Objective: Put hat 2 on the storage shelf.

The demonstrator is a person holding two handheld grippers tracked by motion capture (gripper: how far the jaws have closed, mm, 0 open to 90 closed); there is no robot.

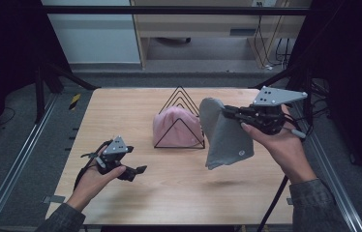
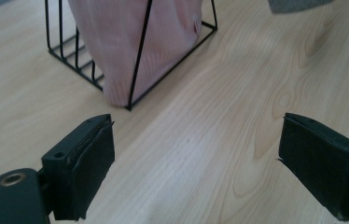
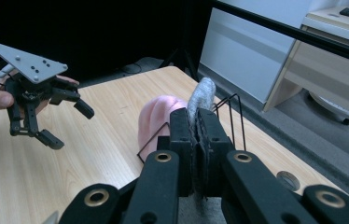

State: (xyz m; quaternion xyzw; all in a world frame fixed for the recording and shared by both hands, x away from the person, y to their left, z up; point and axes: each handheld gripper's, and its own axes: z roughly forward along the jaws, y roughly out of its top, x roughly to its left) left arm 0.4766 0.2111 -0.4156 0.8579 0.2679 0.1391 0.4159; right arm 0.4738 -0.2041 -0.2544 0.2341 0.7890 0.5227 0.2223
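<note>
Wooden table [image 1: 169,183] holds a wire rack [image 1: 179,121] around a pink hat [image 1: 175,126]. Right gripper [image 1: 228,112] pinches a hanging grey hat [image 1: 222,135]; left gripper [image 1: 138,172] gapes wide, empty.

the surface [image 1: 135,193] is pale wood-grain with a smooth, faintly shiny finish, the rack [image 1: 180,121] thin black wire, the pink hat [image 1: 169,126] soft ribbed knit, the grey hat [image 1: 225,140] matt felt-like cloth, and the left tongs [image 2: 196,168] carry matt black rough-edged pads.
</note>
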